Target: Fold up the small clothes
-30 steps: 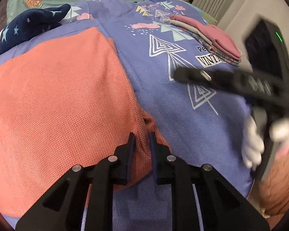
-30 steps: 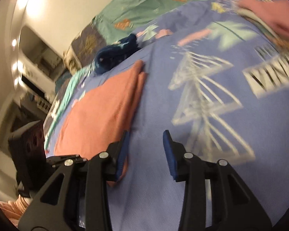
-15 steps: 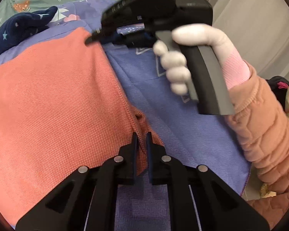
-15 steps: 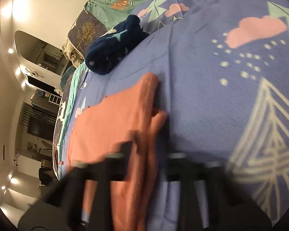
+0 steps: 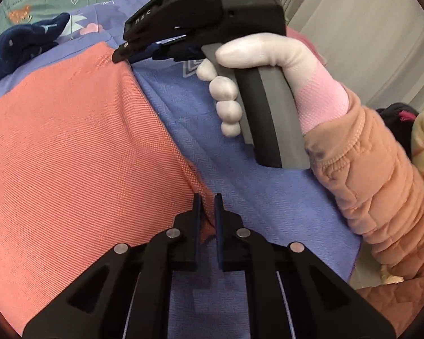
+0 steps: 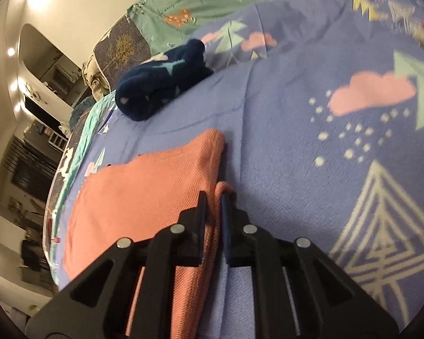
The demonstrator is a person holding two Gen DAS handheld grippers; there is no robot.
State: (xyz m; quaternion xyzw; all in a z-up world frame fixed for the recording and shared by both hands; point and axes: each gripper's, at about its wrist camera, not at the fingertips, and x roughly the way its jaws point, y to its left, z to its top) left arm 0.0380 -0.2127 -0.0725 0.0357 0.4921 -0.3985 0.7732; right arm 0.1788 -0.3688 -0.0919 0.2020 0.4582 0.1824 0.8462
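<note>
Fingers [image 5: 196,212] of my left gripper [image 5: 207,212] pinch the orange cloth's [image 5: 70,147] near corner on the blue blanket [image 5: 240,183]. Right wrist view: my right gripper [image 6: 213,212], just closing, pinches the cloth's far edge.

Salmon-orange woven garment [image 5: 79,152], periwinkle bedspread [image 6: 296,130] (pink clouds, white triangles), navy star-print bundle [image 6: 158,84]

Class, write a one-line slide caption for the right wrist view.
Right claw pinches the edge of a coral cloth on a purple patterned bedspread.
</note>
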